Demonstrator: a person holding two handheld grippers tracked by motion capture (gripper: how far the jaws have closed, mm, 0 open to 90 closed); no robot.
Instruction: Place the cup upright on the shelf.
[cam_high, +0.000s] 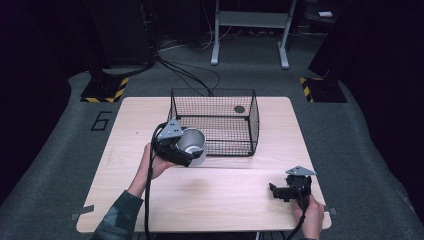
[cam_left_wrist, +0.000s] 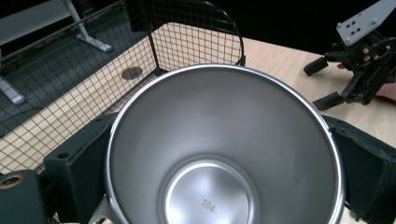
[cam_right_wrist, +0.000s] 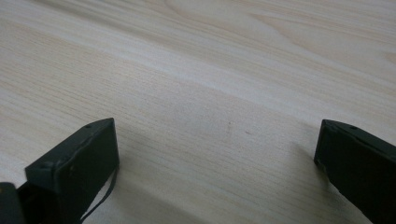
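A stainless steel cup (cam_high: 195, 142) is held off the table, tipped on its side with its open mouth toward the black wire basket (cam_high: 215, 122). My left gripper (cam_high: 188, 153) is shut on the cup, just in front of the basket's near left corner. In the left gripper view the cup's (cam_left_wrist: 219, 154) shiny inside is stamped "304", with a black jaw on each flank. My right gripper (cam_high: 281, 192) rests low at the table's near right, open. In the right gripper view its (cam_right_wrist: 215, 149) jaws stand wide apart over bare wood.
The basket (cam_left_wrist: 140, 65) stands at the back middle of the light wooden table (cam_high: 225, 195), and a small dark round spot (cam_high: 239, 109) lies within it. Cables, a metal frame and striped floor markings sit beyond the table's far edge.
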